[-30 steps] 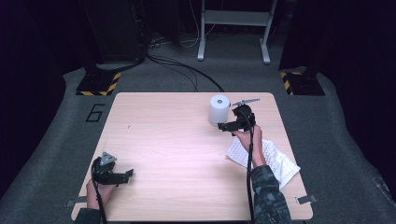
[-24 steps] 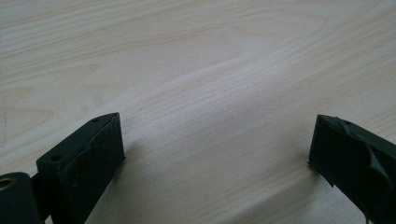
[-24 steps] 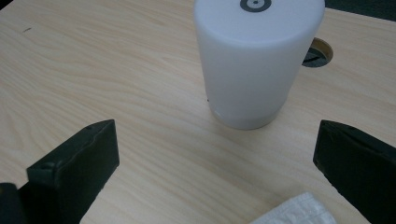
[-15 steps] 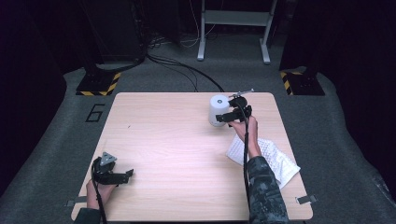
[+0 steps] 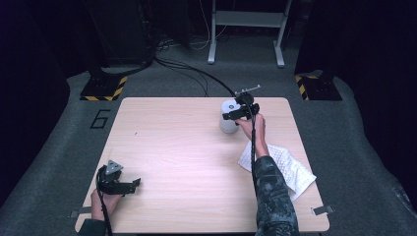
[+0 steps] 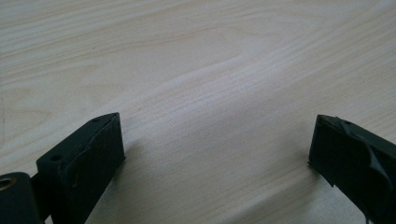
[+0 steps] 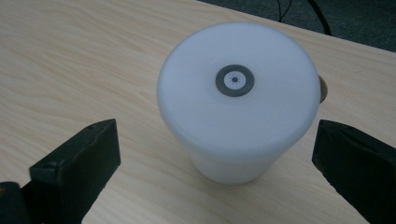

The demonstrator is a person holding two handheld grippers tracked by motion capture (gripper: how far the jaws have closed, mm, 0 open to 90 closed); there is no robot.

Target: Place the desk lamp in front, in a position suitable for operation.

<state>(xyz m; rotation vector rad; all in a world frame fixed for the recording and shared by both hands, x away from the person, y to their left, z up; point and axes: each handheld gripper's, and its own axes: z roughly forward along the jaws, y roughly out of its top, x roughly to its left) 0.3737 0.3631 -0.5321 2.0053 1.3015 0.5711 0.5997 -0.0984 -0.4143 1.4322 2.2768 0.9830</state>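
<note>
1. At the far right of the wooden table (image 5: 172,147), seen from the high view, the right gripper (image 5: 230,116) hovers at a white cylinder (image 5: 227,123) that stands upright near the far edge. A white cloth (image 5: 280,167) lies nearer the person, by the right forearm, apart from the cylinder. The left gripper (image 5: 135,184) rests low at the near left corner, well apart from all of it.

2. In the left gripper view, the left gripper (image 6: 215,154) stands with its jaws spread wide over bare wood, nothing between them.

3. In the right gripper view, the right gripper (image 7: 215,158) has its jaws wide, one on each side of the white cylinder (image 7: 238,107) and clear of its wall. The top is flat and matte, with a small grey ring at its middle; a small brownish thing peeks out behind the right rim, too little of it to name.

4. Judging by its smooth, rigid-looking plastic skin, the cylinder is likely light and stiff but somewhat slippery. Its body seems to narrow toward the base, so a hold across the wall just under the broad top, squarely on the middle, looks safest against tipping or sliding out.
</note>
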